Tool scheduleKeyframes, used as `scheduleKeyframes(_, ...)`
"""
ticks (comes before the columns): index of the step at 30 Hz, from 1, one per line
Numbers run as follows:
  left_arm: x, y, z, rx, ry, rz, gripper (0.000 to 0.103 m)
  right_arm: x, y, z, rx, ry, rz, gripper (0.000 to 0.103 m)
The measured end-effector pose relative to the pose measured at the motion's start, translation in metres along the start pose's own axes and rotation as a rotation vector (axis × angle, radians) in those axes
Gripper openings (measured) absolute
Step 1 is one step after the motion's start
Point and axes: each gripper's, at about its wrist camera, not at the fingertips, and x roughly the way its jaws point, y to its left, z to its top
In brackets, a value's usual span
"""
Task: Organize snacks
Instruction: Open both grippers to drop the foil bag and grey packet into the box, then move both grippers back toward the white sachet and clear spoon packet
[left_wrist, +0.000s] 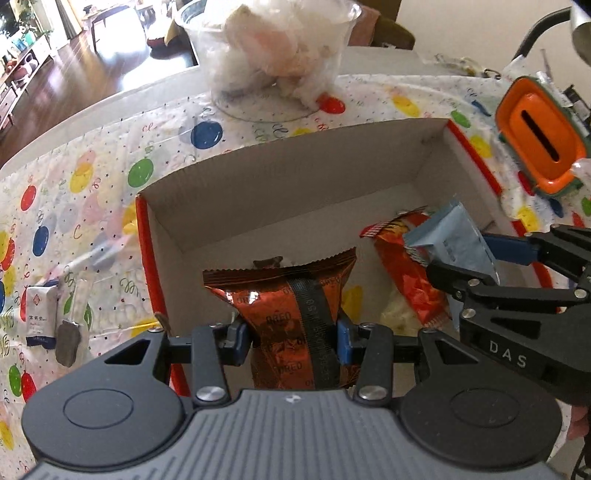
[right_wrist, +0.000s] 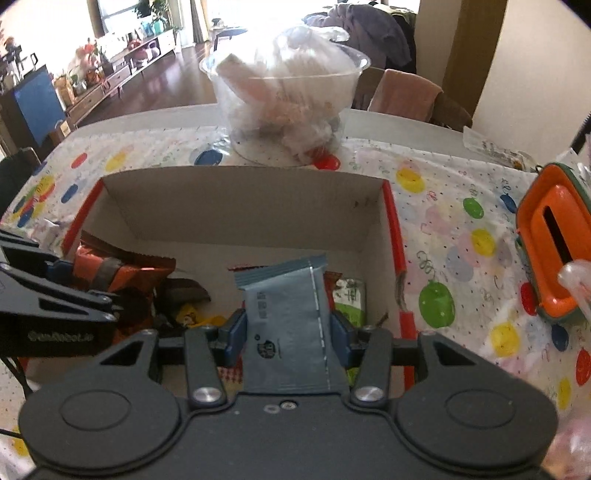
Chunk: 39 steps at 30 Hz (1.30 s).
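Nearest the left wrist camera, the left gripper (left_wrist: 293, 338) is clamped on a copper-brown Oreo packet (left_wrist: 286, 295), both blue pads pressed into its sides. The packet stands up along the fingers, long axis running away from the camera, crimped top edge pointing toward the far wall of the cardboard box (left_wrist: 295, 177). It hangs over the box's near left part.

Over on the right wrist camera, the right gripper (right_wrist: 286, 334) grips a pale blue packet (right_wrist: 291, 314) the same way, pinched at its sides, long axis straight ahead, serrated end toward the box's back wall. It sits above the box's middle.

Inside the box lie a red packet (left_wrist: 410, 273) beside the blue one, a green packet (right_wrist: 349, 295) under the right gripper, and some yellow and dark wrappers I can't make out.

Behind the box stands a clear plastic tub (right_wrist: 284, 107) stuffed with white wrapped things. An orange container (left_wrist: 541, 144) with a slot sits to the right. 2 small items, a white packet (left_wrist: 38, 317) and a grey one (left_wrist: 68, 341), lie on the balloon-print tablecloth (left_wrist: 92, 177) left of the box.
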Motion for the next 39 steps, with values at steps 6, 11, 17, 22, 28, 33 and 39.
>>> scheduleKeyframes(6, 0.013, -0.001, 0.004, 0.01, 0.029, 0.016, 0.043, 0.009, 0.003, 0.003, -0.025, 0.018, -0.003, 0.046)
scheduleKeyframes(11, 0.015, 0.004, 0.005, -0.009, 0.038, 0.013, 0.044, 0.01, 0.001, 0.005, -0.023, 0.021, 0.009, 0.047)
scheduleKeyframes(17, 0.008, 0.011, 0.002, -0.042, 0.021, -0.021, 0.054, 0.004, 0.001, 0.004, -0.035, 0.013, 0.017, 0.05)
scheduleKeyframes(22, -0.006, 0.018, -0.005, -0.069, -0.01, -0.062, 0.055, -0.009, 0.004, 0.0, -0.042, -0.007, 0.031, 0.051)
scheduleKeyframes(28, -0.03, 0.024, -0.016, -0.067, -0.069, -0.086, 0.055, -0.033, 0.014, -0.004, -0.054, -0.048, 0.062, 0.051)
scheduleKeyframes(33, -0.055, 0.032, -0.027, -0.053, -0.133, -0.095, 0.055, -0.054, 0.025, -0.007, -0.046, -0.109, 0.08, 0.067)
scheduleKeyframes(39, -0.084, 0.05, -0.042, -0.062, -0.219, -0.101, 0.064, -0.076, 0.043, -0.006, -0.037, -0.165, 0.122, 0.076)
